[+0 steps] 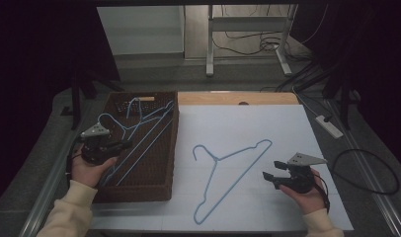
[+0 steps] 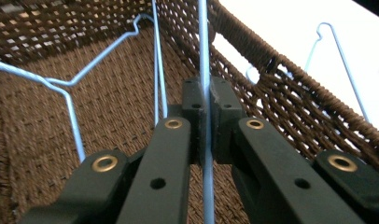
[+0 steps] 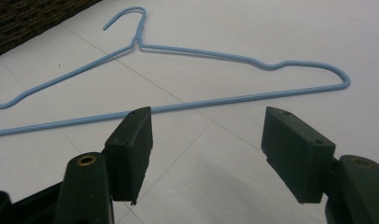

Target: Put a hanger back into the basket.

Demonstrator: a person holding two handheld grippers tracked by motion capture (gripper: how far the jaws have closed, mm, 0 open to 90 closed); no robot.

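— What's on the worktop [image 1: 287, 133]?
— White sheet, one blue hanger [image 1: 227, 173] flat on it, a brown woven basket [image 1: 171, 148] to its left, dim room behind.
— And the hand-held grippers?
— Left hand-held gripper [image 2: 206, 119] is clamped on a hanger wire [image 2: 204, 56] in the basket; right hand-held gripper [image 3: 206, 140] gapes wide near the flat hanger.

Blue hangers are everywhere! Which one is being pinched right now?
The hanger in the wicker basket whose straight wire runs between the shut jaws of the left hand-held gripper. The hanger on the white table lies untouched before the open right hand-held gripper.
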